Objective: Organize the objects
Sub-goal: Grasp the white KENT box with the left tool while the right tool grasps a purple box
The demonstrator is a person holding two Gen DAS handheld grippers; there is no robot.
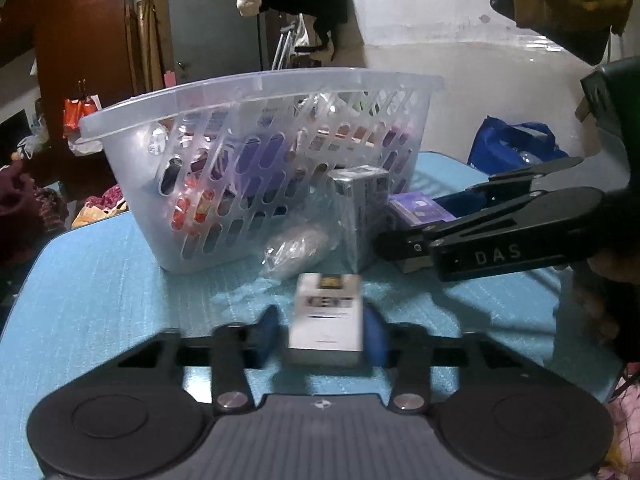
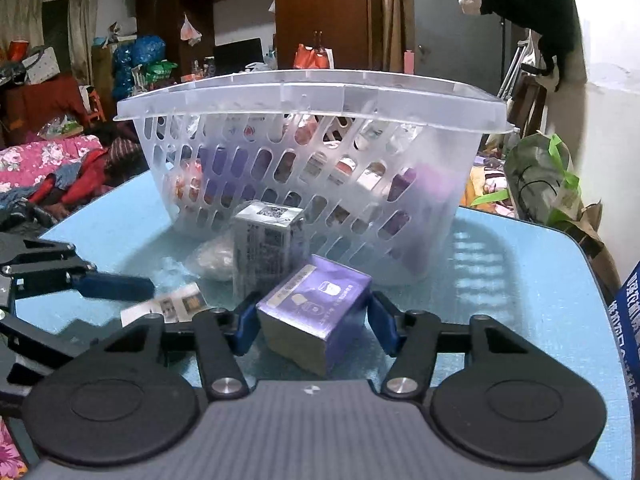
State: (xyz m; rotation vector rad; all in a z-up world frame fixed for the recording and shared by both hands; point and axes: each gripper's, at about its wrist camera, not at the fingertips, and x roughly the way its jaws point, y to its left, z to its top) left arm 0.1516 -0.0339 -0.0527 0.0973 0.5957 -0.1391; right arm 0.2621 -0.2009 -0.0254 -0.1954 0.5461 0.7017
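Note:
A white Kent box [image 1: 326,320] lies on the blue table [image 1: 100,280], and my left gripper [image 1: 320,332] is shut on it, blue pads at its two sides; the picture is blurred there. In the right wrist view the same box [image 2: 168,306] shows beside the left gripper's blue finger [image 2: 112,284]. My right gripper [image 2: 314,326] is shut on a purple box [image 2: 316,304] that sits turned on the table. Behind it stand a silver wrapped box [image 2: 268,248] and a crumpled clear bag [image 2: 214,258]. The clear slotted basket [image 2: 312,96] holds several packets.
The basket [image 1: 260,84] fills the table's far half. My right gripper [image 1: 400,246] reaches in from the right in the left wrist view. A blue bag [image 1: 512,144] and a green bag [image 2: 540,184] stand beyond the table's right edge. Clothes [image 2: 52,160] are piled at left.

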